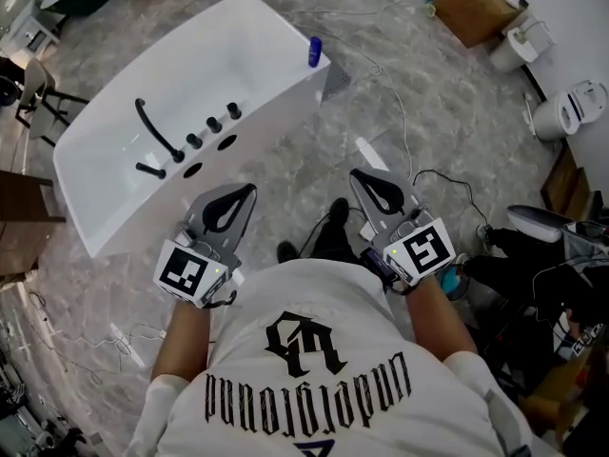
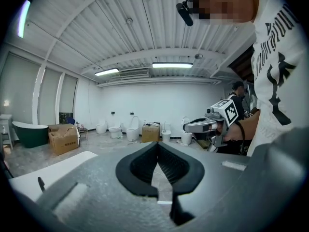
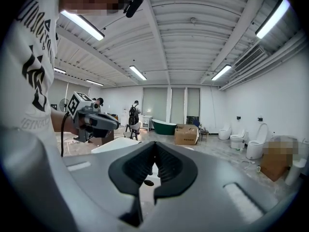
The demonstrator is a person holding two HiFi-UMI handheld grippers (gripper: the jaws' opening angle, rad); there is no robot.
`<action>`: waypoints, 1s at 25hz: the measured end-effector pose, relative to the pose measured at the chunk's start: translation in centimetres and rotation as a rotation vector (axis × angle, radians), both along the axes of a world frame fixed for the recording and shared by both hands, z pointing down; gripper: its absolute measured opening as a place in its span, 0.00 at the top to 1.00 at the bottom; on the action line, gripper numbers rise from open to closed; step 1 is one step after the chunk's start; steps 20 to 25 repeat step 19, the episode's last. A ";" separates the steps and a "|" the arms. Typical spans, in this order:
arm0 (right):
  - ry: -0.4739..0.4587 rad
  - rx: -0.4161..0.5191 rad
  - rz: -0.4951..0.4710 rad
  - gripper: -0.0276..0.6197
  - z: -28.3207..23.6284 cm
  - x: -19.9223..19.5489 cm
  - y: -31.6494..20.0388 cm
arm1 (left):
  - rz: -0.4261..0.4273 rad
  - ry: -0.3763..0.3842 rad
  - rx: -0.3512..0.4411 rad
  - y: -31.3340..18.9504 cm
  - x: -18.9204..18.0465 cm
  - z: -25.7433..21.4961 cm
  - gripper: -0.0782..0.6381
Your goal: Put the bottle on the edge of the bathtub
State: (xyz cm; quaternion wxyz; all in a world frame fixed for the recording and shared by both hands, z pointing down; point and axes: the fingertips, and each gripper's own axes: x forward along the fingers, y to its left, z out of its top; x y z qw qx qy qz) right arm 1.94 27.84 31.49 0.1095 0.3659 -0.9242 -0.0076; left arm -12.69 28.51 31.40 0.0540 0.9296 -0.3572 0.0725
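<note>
A small blue bottle (image 1: 313, 51) stands upright on the far corner of the white bathtub's rim (image 1: 276, 82). Both grippers are held close to the person's body, well short of the bottle. My left gripper (image 1: 250, 189) hangs over the floor just beside the tub's near wall, jaws shut and empty. My right gripper (image 1: 355, 174) is level with it further right, also shut with nothing in it. In the left gripper view, the left gripper (image 2: 157, 144) has its tips together and the right gripper (image 2: 212, 124) shows beyond. In the right gripper view, the right gripper (image 3: 154, 144) is likewise shut.
A black faucet (image 1: 157, 133) and knobs sit on the tub's near deck. White toilets (image 1: 569, 109) and a cardboard box (image 1: 481, 8) stand at the right and back. Cables (image 1: 403, 122) trail over the marble floor. A chair (image 1: 38, 89) stands at the left. Dark gear (image 1: 552, 255) lies right.
</note>
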 end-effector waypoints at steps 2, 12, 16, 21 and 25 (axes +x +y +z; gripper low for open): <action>0.006 0.001 0.000 0.95 -0.2 0.0 0.2 | 0.006 0.004 0.000 0.1 0.1 -0.1 0.88; 0.024 0.014 0.003 0.95 -1.2 0.1 0.7 | 0.028 0.016 0.007 0.5 0.8 -0.7 0.88; 0.023 0.016 0.007 0.95 -1.0 0.0 1.5 | 0.022 0.026 0.025 1.0 0.7 -0.8 0.88; 0.021 0.018 0.007 0.95 -0.8 -0.5 2.1 | 0.025 0.023 0.023 1.5 0.2 -0.5 0.88; 0.021 0.018 0.007 0.95 -0.8 -0.5 2.1 | 0.025 0.023 0.023 1.5 0.2 -0.5 0.88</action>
